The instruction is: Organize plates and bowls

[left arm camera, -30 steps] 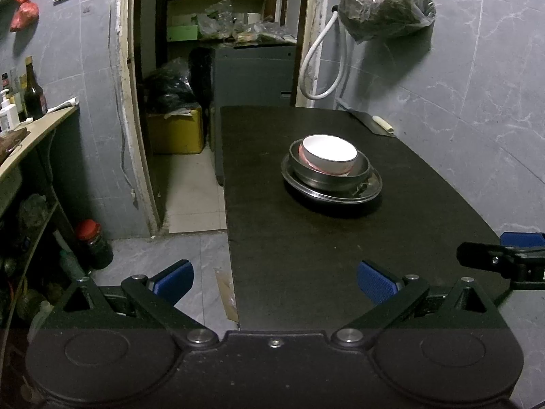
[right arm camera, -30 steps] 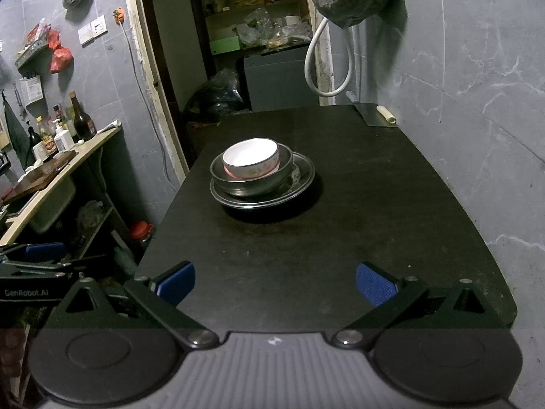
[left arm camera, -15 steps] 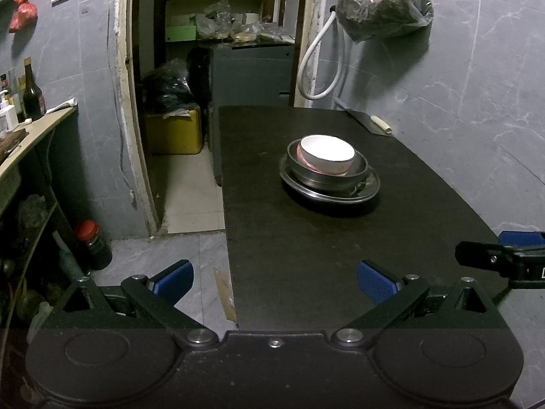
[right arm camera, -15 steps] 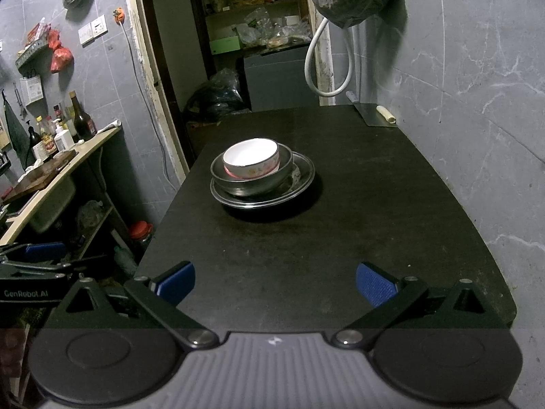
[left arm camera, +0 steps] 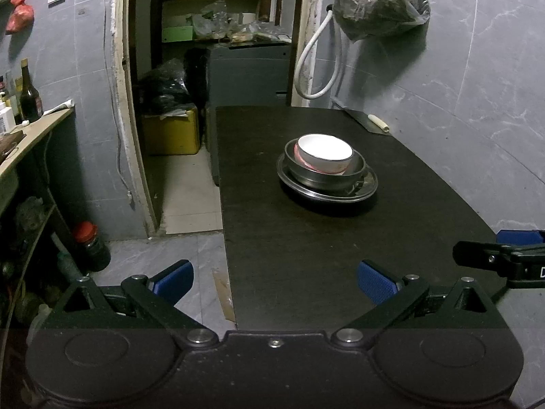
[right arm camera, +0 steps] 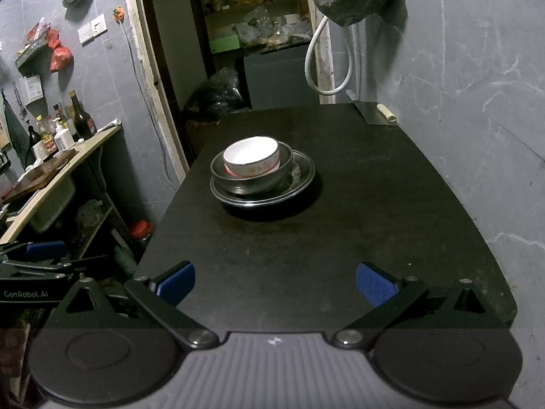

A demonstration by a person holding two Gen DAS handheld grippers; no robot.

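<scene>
A: In the left wrist view, where does the stack sit?

B: Right of centre on the black tabletop (left arm camera: pixel 306 255): a white ceramic bowl with a pink band (left arm camera: pixel 324 154) nested in a dull steel bowl (left arm camera: pixel 323 177), which stands on a shallow round steel plate (left arm camera: pixel 369 184). The left hand-held gripper (left arm camera: pixel 275 277) is at the bottom of the frame, jaws spread wide and empty, well short of the stack.

A: How would it handle?

B: I judge the ceramic bowl brittle and glazed slick; a rim pinch suits it. The steel pieces look stiff, light and slippery; the plate's low edge leaves little to bite.

A: Anything unclear?

B: The right hand-held gripper (left arm camera: pixel 500 259) is cut off at the right edge here.

A: And the right wrist view?

B: The same stack sits at centre-left, the white bowl tilted inside the steel one. The right hand-held gripper is empty too, blue pads (right arm camera: pixel 175 281) far apart. The plate's underside and the steel bowl's foot are hidden; whether several plates are stacked there, I cannot tell.
</scene>
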